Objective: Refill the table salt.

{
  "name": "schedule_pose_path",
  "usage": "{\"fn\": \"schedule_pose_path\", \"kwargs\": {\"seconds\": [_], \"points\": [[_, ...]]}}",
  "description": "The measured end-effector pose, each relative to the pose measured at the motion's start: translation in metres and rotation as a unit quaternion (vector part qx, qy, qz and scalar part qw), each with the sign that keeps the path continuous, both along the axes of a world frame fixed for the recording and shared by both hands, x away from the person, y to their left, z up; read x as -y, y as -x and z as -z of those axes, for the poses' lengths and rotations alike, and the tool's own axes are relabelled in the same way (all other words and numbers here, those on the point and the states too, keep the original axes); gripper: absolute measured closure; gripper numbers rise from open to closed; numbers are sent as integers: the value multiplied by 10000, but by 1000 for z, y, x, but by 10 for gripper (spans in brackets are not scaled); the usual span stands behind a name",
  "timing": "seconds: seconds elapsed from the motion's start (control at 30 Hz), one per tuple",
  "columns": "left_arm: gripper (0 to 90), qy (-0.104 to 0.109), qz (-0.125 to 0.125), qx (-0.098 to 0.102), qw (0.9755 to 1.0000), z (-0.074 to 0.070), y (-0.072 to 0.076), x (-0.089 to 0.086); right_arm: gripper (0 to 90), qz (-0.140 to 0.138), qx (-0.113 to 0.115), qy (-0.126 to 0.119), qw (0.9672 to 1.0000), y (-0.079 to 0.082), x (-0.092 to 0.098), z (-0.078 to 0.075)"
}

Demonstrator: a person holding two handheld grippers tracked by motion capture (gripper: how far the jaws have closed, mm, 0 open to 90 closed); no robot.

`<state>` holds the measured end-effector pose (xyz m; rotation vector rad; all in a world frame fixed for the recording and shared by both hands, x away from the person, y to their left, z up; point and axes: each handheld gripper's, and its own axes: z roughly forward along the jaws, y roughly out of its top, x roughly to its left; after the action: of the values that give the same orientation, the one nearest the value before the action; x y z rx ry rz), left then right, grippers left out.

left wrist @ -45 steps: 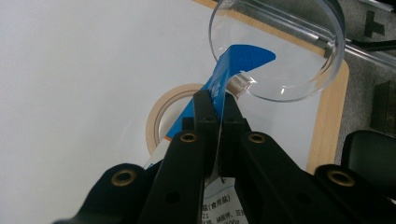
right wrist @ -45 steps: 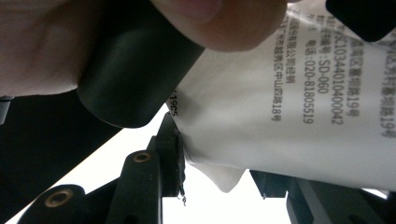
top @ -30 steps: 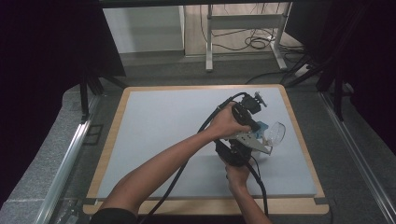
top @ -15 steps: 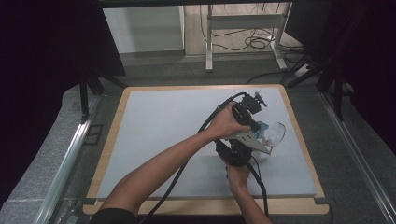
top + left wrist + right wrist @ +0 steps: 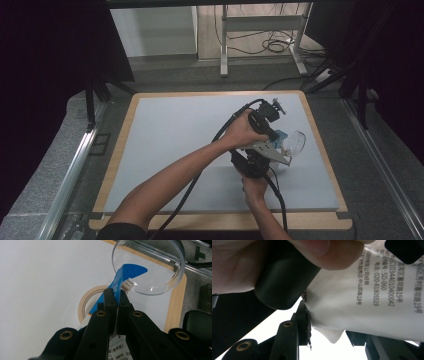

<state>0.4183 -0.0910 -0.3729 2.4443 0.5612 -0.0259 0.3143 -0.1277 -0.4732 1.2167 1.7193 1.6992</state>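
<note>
A white and blue printed bag (image 5: 124, 276) hangs tilted with its blue top corner over a clear round dish (image 5: 155, 265). My left gripper (image 5: 116, 293) is shut on the bag's blue upper edge. In the high view the left gripper (image 5: 279, 135) sits just left of the dish (image 5: 296, 142) at the mat's right side. My right gripper (image 5: 270, 152) comes up from below it. In the right gripper view its jaws (image 5: 329, 333) close on the white lower part of the bag (image 5: 374, 290), with one pad (image 5: 304, 323) against the bag's edge.
A ring of masking tape (image 5: 83, 305) lies on the pale mat (image 5: 170, 135) under the bag. The mat's wooden border (image 5: 176, 305) runs close beyond the dish. A hand (image 5: 242, 262) and the other gripper's black handle (image 5: 284, 282) crowd the right gripper view.
</note>
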Motion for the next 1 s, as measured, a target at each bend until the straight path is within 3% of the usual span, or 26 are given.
{"fn": "schedule_pose_path", "kwargs": {"seconds": [1.0], "points": [[900,-4,-17,-15,10000,2,-2,1,601,-4,-21,4,10000,-1,2,2]]}}
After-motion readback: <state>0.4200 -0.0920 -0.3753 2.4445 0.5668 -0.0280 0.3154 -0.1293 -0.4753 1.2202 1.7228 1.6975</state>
